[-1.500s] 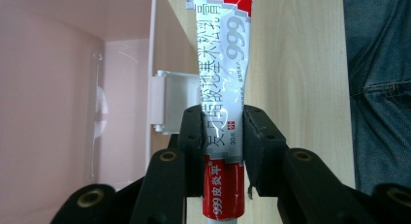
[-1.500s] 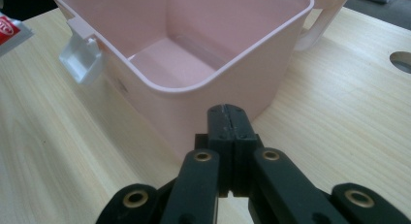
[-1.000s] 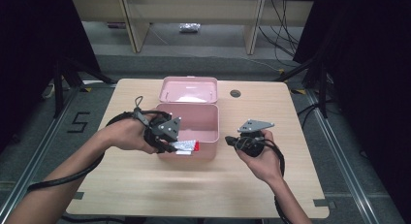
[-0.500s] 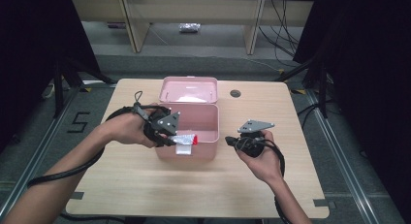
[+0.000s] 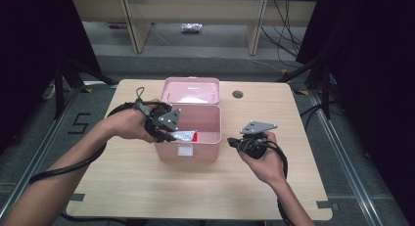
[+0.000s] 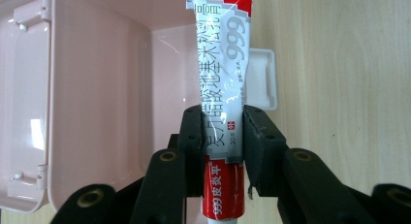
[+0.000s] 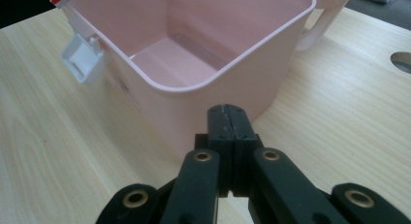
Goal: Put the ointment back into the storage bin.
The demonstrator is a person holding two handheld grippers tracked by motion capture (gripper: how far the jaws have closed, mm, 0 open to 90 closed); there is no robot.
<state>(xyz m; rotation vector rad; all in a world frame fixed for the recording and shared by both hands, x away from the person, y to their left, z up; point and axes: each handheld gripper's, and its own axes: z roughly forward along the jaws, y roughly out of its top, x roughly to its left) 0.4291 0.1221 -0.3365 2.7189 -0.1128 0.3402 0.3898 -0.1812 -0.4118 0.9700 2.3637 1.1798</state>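
While clamped crosswise in the left gripper [image 6: 224, 136], tube [image 6: 224, 73] lies level over pink box [image 5: 208, 119], red end rightward, right gripper [image 7: 227, 118] shut empty.

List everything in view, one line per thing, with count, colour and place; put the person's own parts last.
Box: one, pink, open, mid-table, its lid tipped back behind it.
Tube: one, red and silver, above the box's front edge.
Table: one, pale wood, round hole near the far edge.
Shelving: beige, on the floor beyond the table.
Left claw: black, shut on the tube.
Right claw: black, shut, empty, right of the box.
Hands: two, one on each claw.
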